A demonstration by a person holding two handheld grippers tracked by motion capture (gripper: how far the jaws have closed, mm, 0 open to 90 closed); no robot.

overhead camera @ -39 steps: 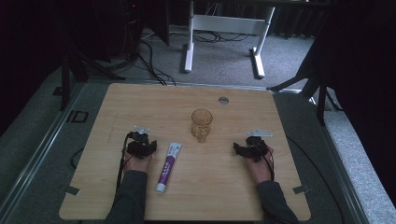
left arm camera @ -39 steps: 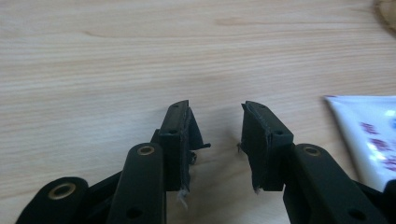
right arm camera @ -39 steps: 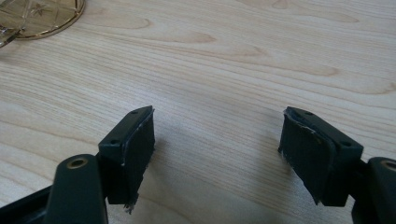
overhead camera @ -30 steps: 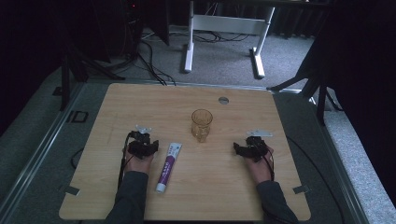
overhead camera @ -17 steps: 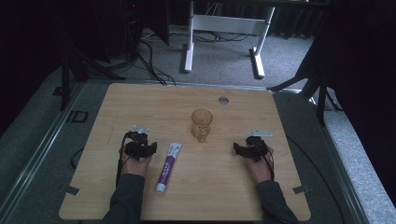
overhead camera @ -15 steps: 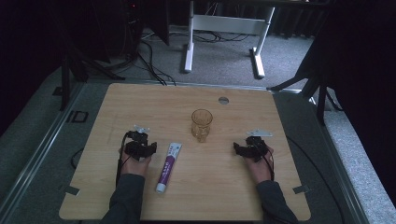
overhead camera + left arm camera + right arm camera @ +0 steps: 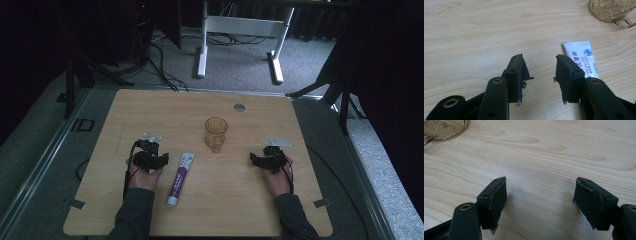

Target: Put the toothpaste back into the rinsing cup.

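Note:
A white and purple toothpaste tube [image 7: 179, 178] lies on the wooden table [image 7: 150, 115], its flat end [image 7: 581, 58] pointing toward an amber glass cup [image 7: 216, 133] at the table's middle. My left gripper [image 7: 162, 159] rests just left of the tube, open, nothing between its jaws [image 7: 539, 72]. The tube's end sits beside its right jaw. My right gripper [image 7: 255, 159] rests right of the cup, open and empty [image 7: 540, 195]. The cup's base [image 7: 444, 128] shows at the upper left of the right gripper view.
A round hole [image 7: 239, 107] sits near the table's far edge. Beyond the table stand white desk legs [image 7: 202, 45] and cables [image 7: 160, 60] on grey carpet. A metal rail [image 7: 45, 160] runs along the left side.

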